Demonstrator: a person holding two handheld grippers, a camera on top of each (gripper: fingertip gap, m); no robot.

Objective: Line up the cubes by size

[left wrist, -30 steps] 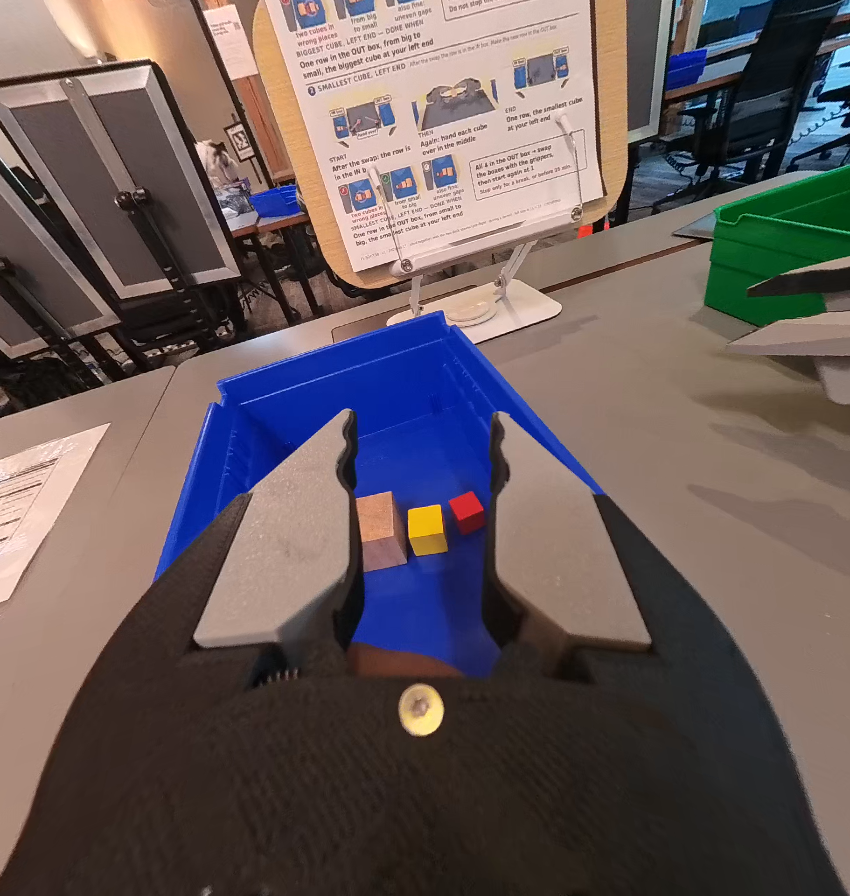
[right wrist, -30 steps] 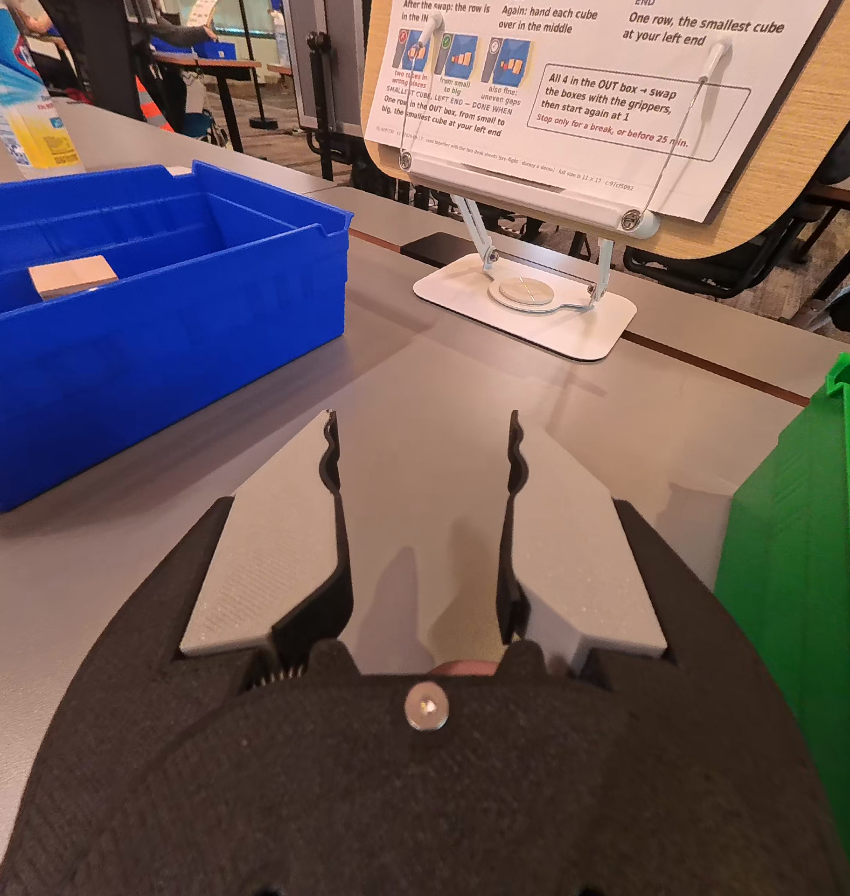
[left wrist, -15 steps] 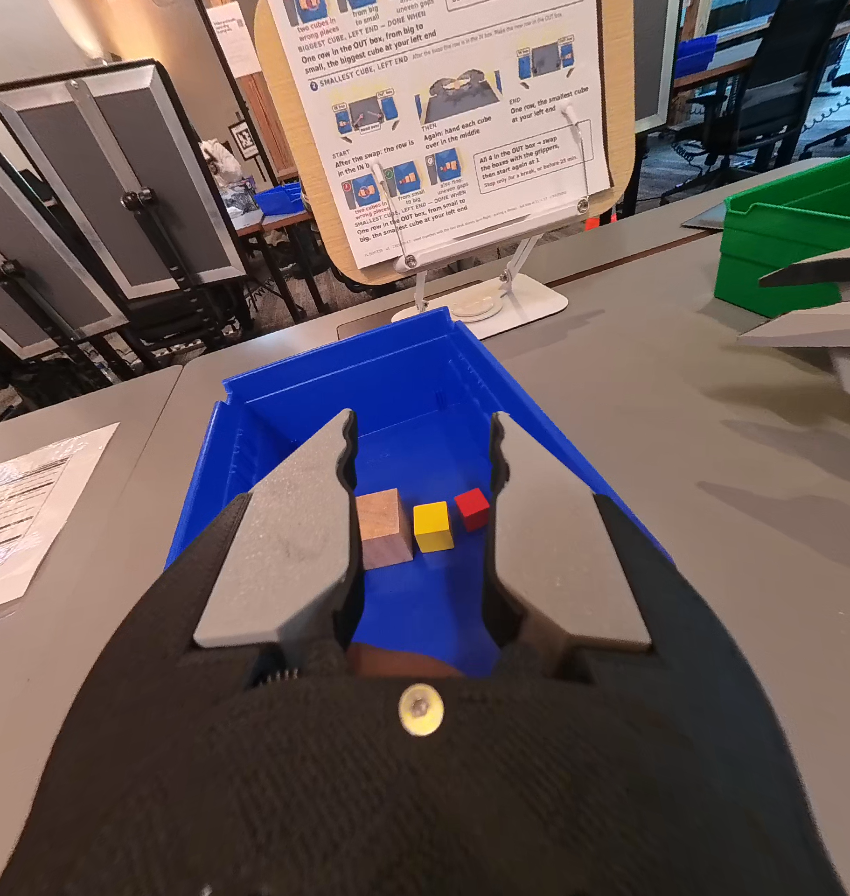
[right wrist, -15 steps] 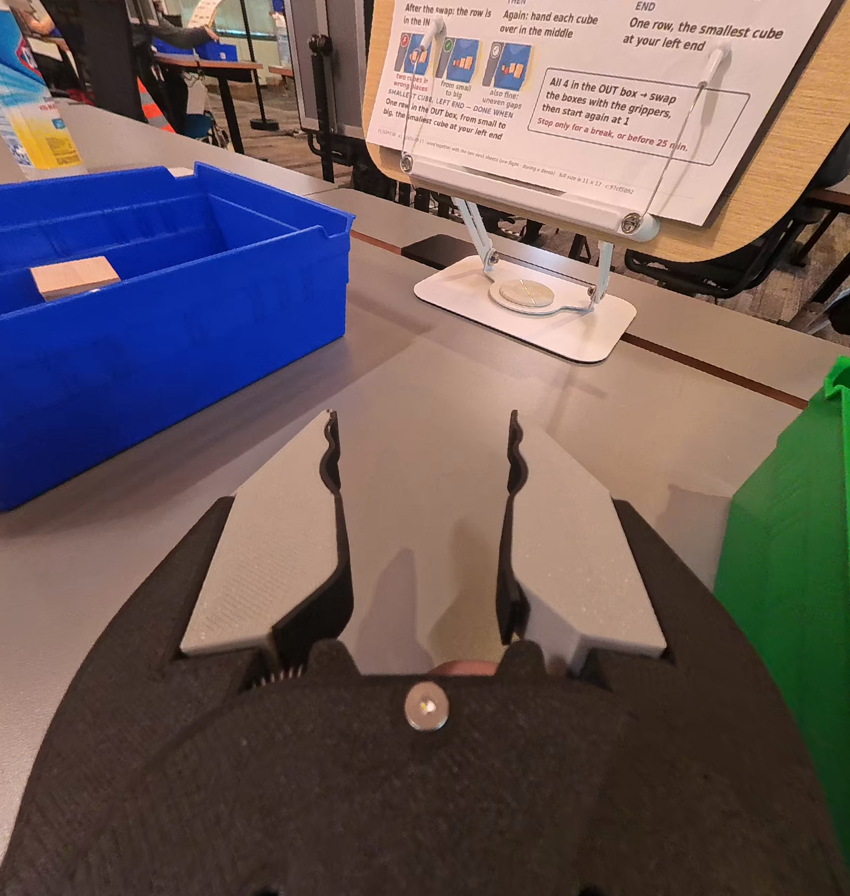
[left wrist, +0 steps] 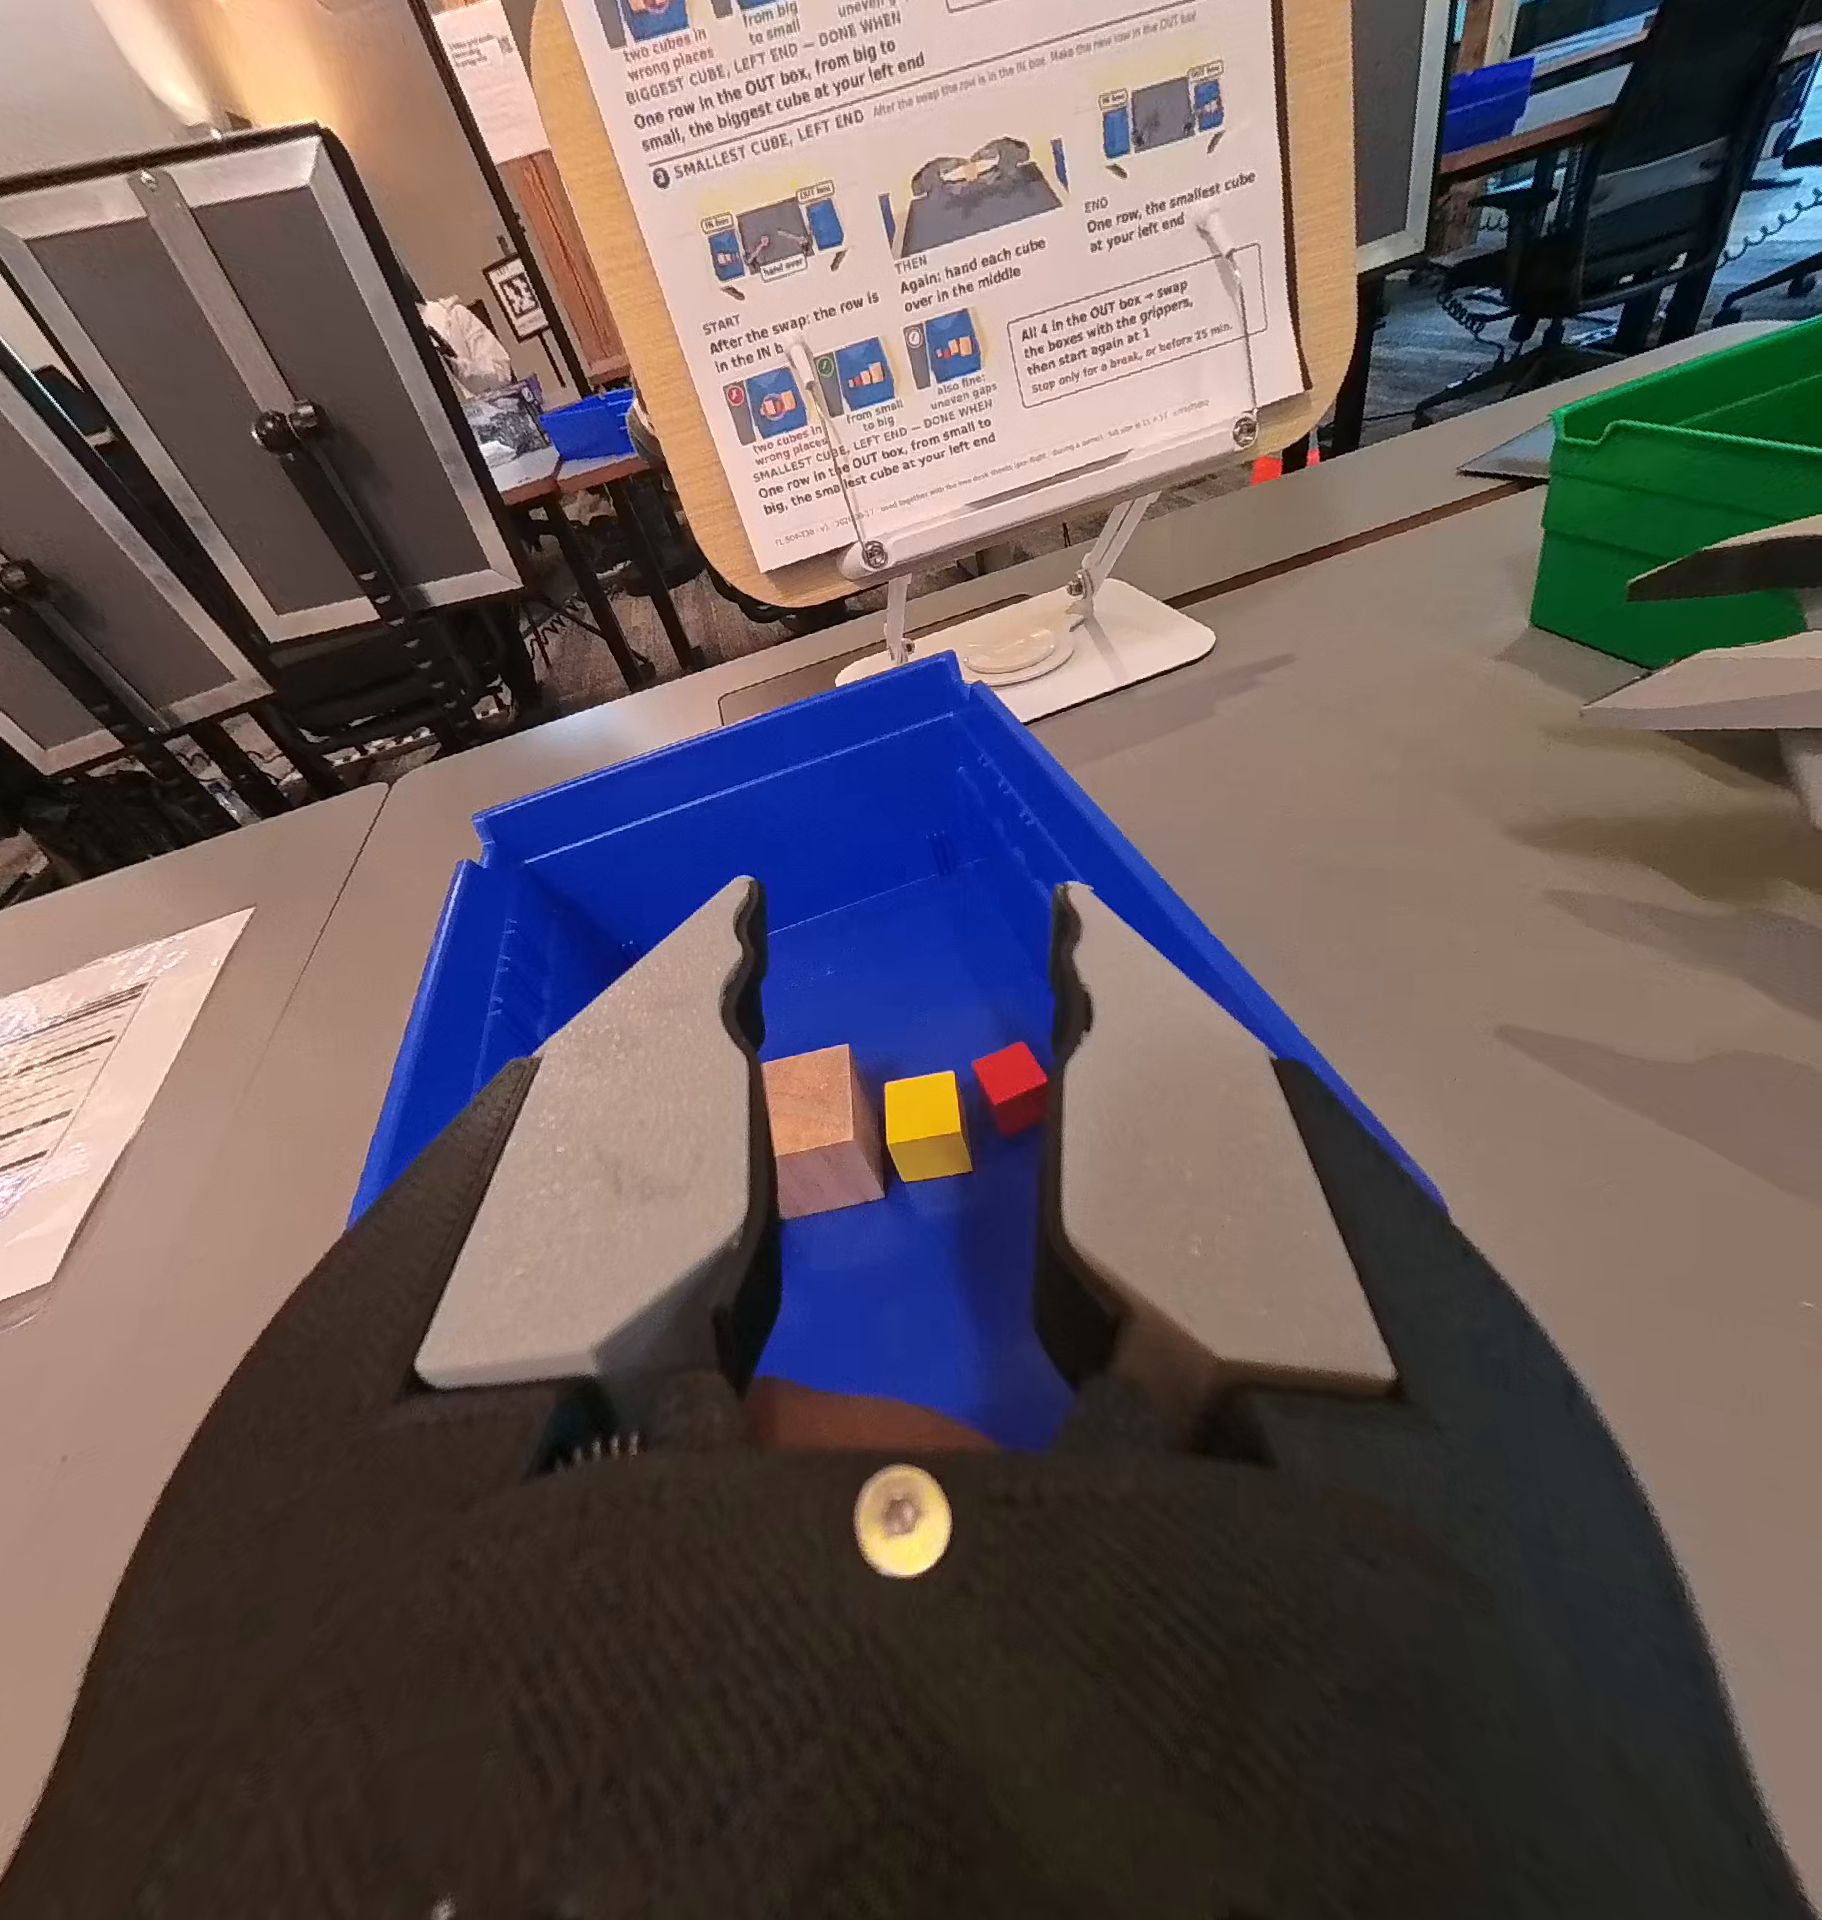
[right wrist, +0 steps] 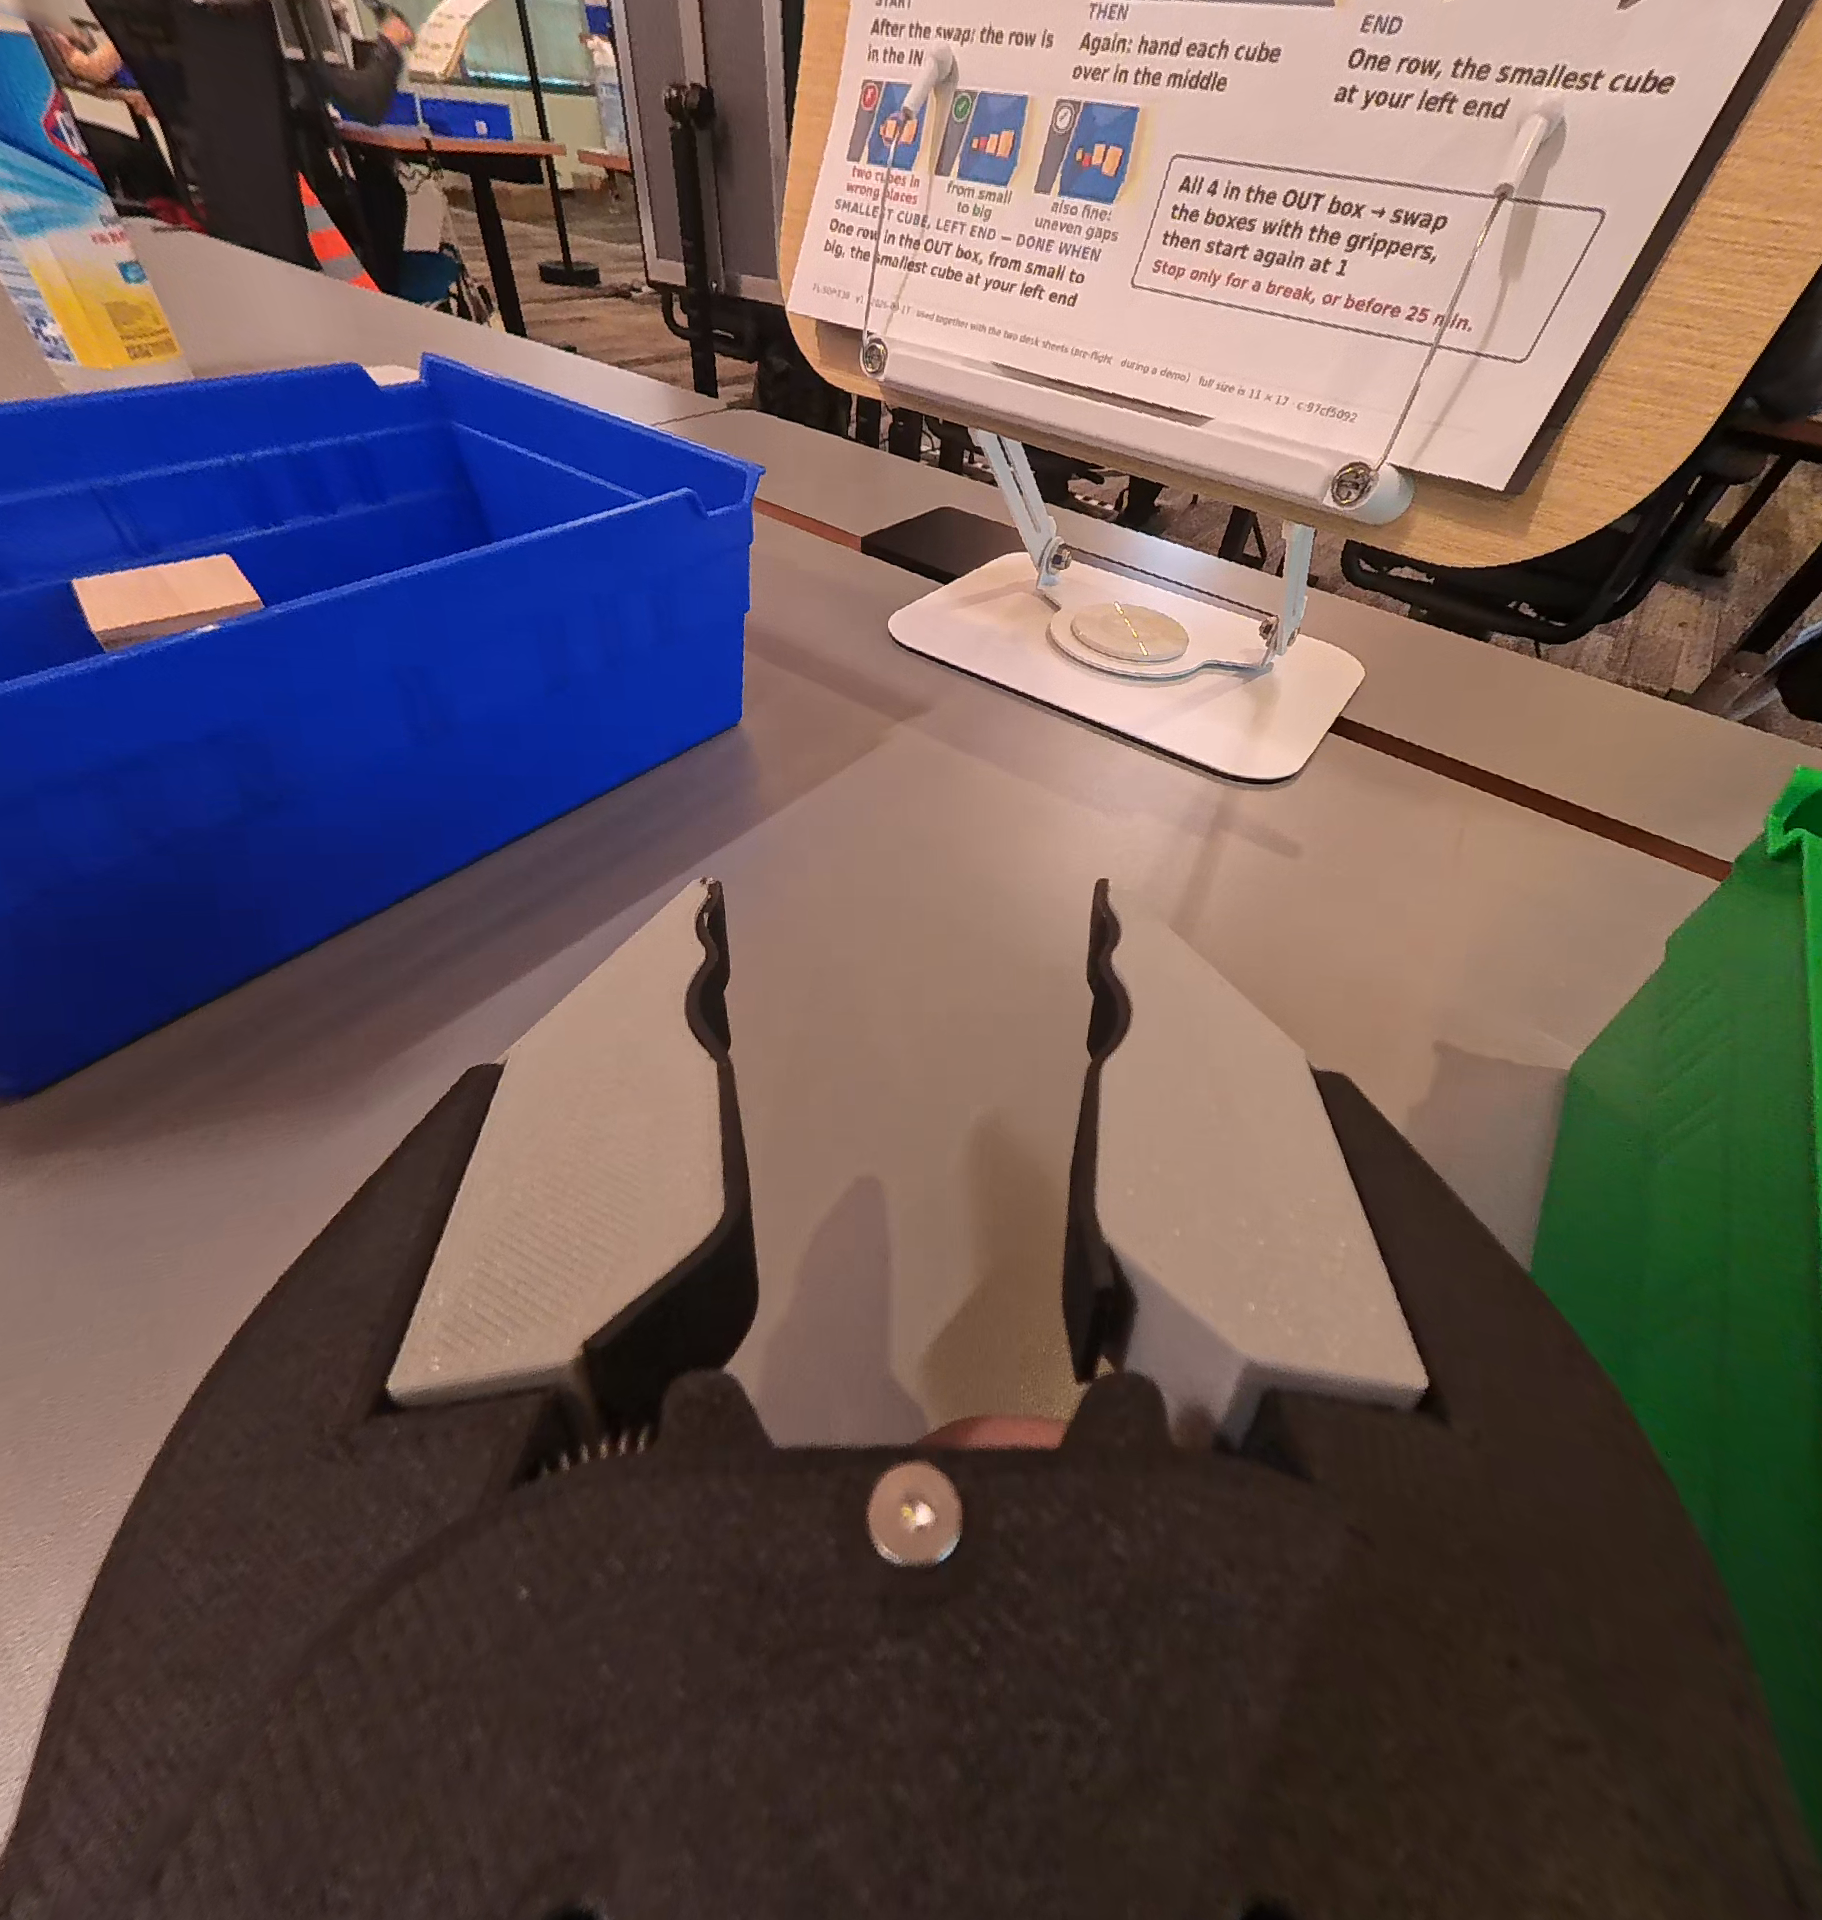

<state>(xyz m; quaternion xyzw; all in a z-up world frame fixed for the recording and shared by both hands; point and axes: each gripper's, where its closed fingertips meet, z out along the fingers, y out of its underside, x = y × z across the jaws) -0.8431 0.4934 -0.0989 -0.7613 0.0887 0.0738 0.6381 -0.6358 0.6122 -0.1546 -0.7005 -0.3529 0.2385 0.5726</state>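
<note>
A blue bin [left wrist: 1146,831] holds a row of cubes: a wooden cube [left wrist: 822,1127], a smaller yellow cube [left wrist: 926,1125] and a smallest red cube [left wrist: 1011,1086]. My left gripper [left wrist: 905,914] is open and empty above the bin's near part; its left finger hides what lies left of the wooden cube. My right gripper [right wrist: 902,899] is open and empty over the grey table between the blue bin [right wrist: 367,727] and a green bin [right wrist: 1738,1195]. A pale wooden cube top [right wrist: 166,608] shows inside the blue bin. The right gripper also shows in the left wrist view [left wrist: 1655,644].
A white stand with an instruction sheet [left wrist: 948,260] stands behind the bins; its base [right wrist: 1125,665] rests on the table. The green bin [left wrist: 1707,520] is at the far right. A laminated paper [left wrist: 45,1091] lies at left. A box [right wrist: 45,260] stands behind the blue bin.
The left gripper has drawn back and up a little, so the bin and cubes sit slightly farther. The right gripper has barely moved. Both stay open.
</note>
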